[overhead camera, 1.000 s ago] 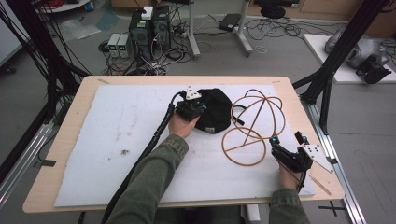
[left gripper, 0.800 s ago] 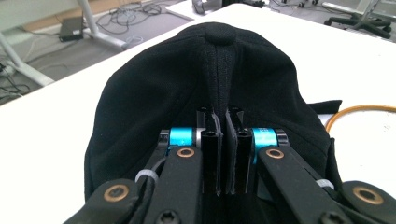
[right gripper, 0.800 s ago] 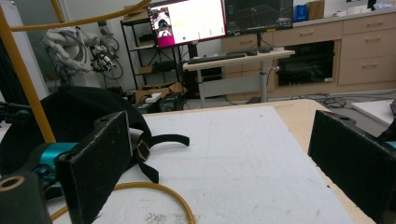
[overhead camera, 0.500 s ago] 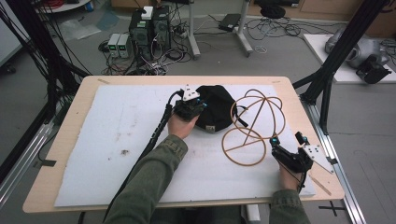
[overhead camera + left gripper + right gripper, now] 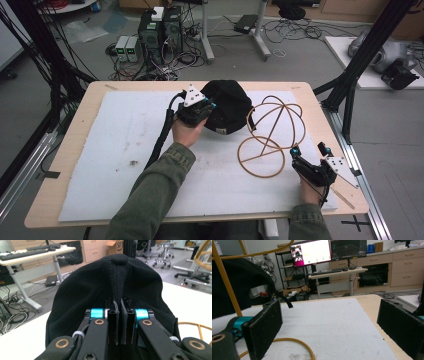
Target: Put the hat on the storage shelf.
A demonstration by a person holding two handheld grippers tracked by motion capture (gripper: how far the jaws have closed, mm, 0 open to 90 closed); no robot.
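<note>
Barely any change in the last sec: left hand-held gripper stays clamped on cap, right hand-held gripper waits, jaws apart, beside wire stand; lift prob. next.

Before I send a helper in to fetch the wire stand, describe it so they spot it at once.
On the white mat covering the wooden table, look to the right half. Beside the black cap pinched by the left claw stands the wire stand: tan hoops forming an open globe on a flat ring, see-through where the cap is solid.
</note>
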